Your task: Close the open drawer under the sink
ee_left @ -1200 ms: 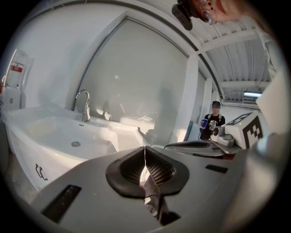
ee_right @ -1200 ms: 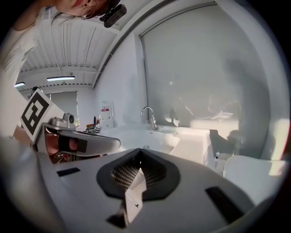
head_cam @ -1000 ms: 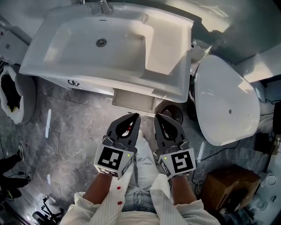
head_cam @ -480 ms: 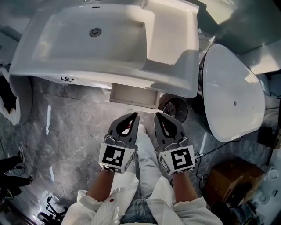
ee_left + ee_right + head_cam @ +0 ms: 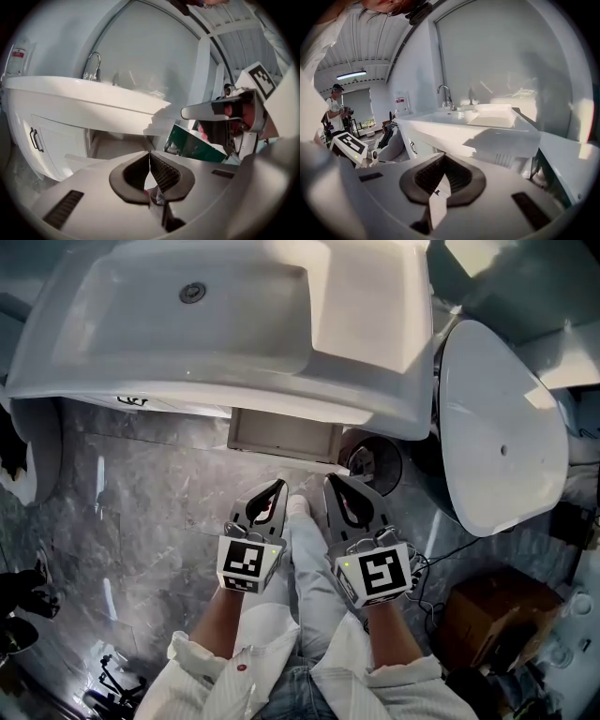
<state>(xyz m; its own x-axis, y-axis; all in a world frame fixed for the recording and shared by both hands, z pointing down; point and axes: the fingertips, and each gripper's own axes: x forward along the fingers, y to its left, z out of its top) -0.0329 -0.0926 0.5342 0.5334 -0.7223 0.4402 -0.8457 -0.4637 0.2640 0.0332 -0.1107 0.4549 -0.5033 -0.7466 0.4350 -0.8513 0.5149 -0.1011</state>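
The white sink (image 5: 234, 324) fills the top of the head view. Under its front edge the open drawer (image 5: 284, 438) sticks out toward me, pale inside. My left gripper (image 5: 277, 487) and right gripper (image 5: 331, 483) hang side by side just short of the drawer front, both pointing at it and not touching it. Both are shut with nothing between the jaws. In the left gripper view the left gripper (image 5: 150, 153) points at the drawer (image 5: 115, 145) below the sink (image 5: 84, 96). In the right gripper view the right gripper (image 5: 442, 156) faces the sink (image 5: 478, 124); the drawer is hidden there.
A white toilet (image 5: 497, 418) stands right of the sink, with a round dark bin (image 5: 377, 461) between them. A cardboard box (image 5: 480, 620) sits at lower right. A white fixture (image 5: 33, 465) is at far left. The cabinet door has a dark handle (image 5: 35, 139). A person (image 5: 335, 112) stands far off.
The sink and drawer have slid up and left in the head view, showing more of the drawer. Both grippers stay shut and side by side, slightly farther from the drawer.
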